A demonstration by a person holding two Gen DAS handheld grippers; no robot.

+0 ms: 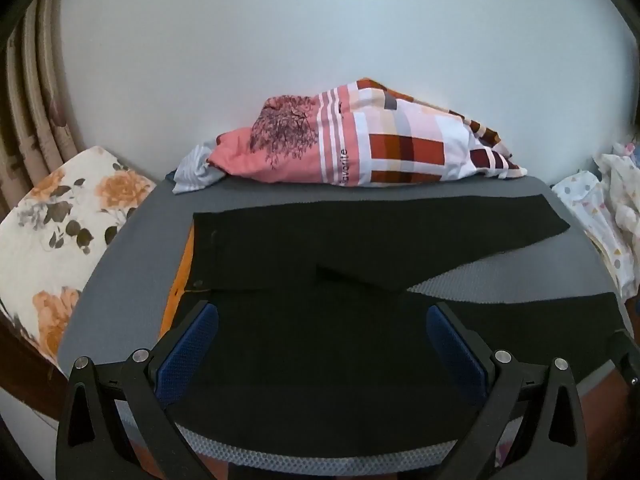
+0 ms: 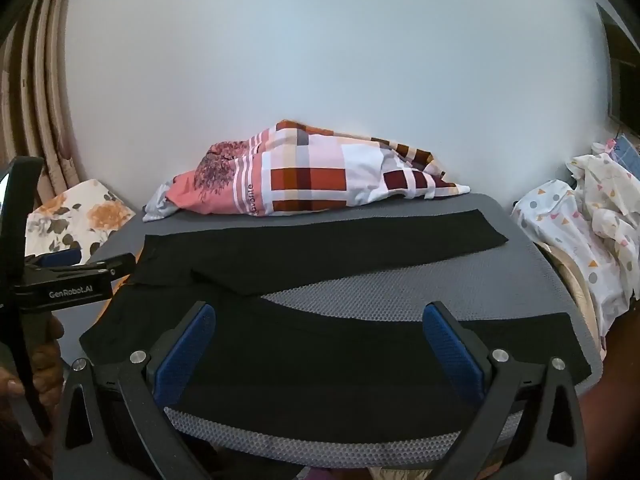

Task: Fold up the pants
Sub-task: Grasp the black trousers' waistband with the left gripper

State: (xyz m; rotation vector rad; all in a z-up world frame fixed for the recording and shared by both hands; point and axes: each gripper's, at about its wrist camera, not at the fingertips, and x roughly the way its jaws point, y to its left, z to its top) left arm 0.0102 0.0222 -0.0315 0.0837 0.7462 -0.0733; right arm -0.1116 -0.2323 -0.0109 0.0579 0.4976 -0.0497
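Black pants [image 1: 320, 240] lie spread flat on a grey mat [image 1: 120, 280], with the waistband toward the mat's left edge and the two legs running toward its right edge. The far leg stretches along the back part of the mat, the near leg along the front edge, and a wedge of bare honeycomb-textured mat shows between them on the right. An orange strip [image 1: 178, 280] peeks out beside the waistband at the left.

Along the mat's back edge, against the white wall [image 1: 320, 40], rests a pillow [image 1: 360, 144] in pink, white and rust checks. A flowered cushion [image 1: 60, 216] sits off the left edge, and a pile of pale dotted cloth [image 2: 580, 216] off the right edge.

Both tools hover over the near leg. The left gripper [image 1: 322, 340] has its blue-padded fingers [image 1: 188, 348] spread wide with nothing between them. The right gripper [image 2: 320, 340] is equally wide, gripping nothing, and sits further toward the right edge.
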